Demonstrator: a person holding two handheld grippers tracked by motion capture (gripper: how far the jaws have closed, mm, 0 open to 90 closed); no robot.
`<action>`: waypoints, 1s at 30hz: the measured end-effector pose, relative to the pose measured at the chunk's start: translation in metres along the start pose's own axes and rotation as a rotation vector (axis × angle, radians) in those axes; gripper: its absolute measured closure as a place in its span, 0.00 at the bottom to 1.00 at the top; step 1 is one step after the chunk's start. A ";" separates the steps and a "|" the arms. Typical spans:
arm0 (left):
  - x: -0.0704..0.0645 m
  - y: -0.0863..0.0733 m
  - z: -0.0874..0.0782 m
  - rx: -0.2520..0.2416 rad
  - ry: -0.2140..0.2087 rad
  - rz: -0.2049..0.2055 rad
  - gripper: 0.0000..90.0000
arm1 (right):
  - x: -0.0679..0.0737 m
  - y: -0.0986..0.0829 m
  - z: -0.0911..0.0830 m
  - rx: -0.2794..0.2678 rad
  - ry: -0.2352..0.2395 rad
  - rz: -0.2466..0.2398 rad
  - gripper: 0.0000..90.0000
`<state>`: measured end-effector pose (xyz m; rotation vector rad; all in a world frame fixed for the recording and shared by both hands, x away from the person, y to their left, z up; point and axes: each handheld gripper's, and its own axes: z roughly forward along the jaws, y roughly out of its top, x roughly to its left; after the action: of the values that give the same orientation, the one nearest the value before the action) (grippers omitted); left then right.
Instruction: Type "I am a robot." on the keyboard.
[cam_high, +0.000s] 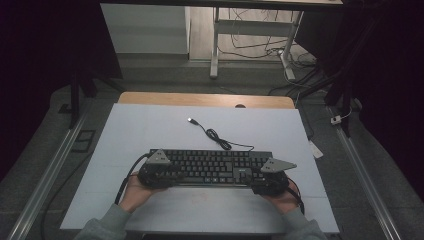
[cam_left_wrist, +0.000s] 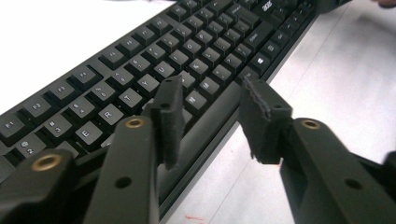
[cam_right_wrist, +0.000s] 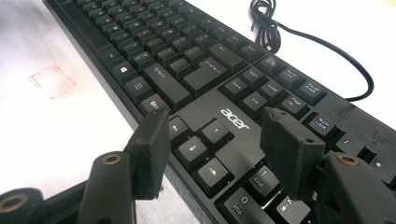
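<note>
— Grippers first. State of the left gripper (cam_left_wrist: 210, 121)?

— Jaws parted, straddling the near edge of the black keyboard (cam_left_wrist: 187, 51) in the lower middle of the left gripper view. One pad sits over the keys beside the letter row, the other hangs off the edge above the white table surface (cam_left_wrist: 336, 79). No clamping visible; whether the pads touch the casing cannot be told.

— Right gripper (cam_right_wrist: 215, 149)?

— Also parted, in the lower half of the right gripper view. One pad lies at the keyboard's (cam_right_wrist: 187, 70) front edge beside the arrow keys, the other above the number pad. Nothing is clamped between them.

— Position in the high view?

— Left gripper (cam_high: 152, 172) at the keyboard's left end, right gripper (cam_high: 270, 181) at its right end, each held by a hand (cam_high: 132, 192) entering from the bottom of the frame.

— Keyboard itself?

— Lies flat, lower centre of the frame, on the white table surface (cam_high: 150, 130). Its cable (cam_high: 215, 134) runs toward the upper middle, loosely bundled, with the USB plug (cam_high: 191, 120) lying free.
</note>
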<state>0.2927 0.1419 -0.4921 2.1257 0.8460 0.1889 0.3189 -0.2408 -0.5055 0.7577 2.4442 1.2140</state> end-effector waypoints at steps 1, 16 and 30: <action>0.000 0.000 0.001 0.003 -0.001 0.003 0.72 | 0.000 0.000 0.000 0.000 -0.001 0.000 0.48; -0.003 -0.005 0.019 0.093 0.006 0.041 0.99 | 0.001 0.000 0.001 0.012 -0.005 -0.012 0.48; -0.001 -0.007 0.027 0.123 0.025 0.046 0.99 | 0.001 0.000 0.002 0.016 -0.003 -0.016 0.48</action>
<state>0.2993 0.1267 -0.5144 2.2635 0.8427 0.1916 0.3192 -0.2387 -0.5068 0.7428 2.4563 1.1878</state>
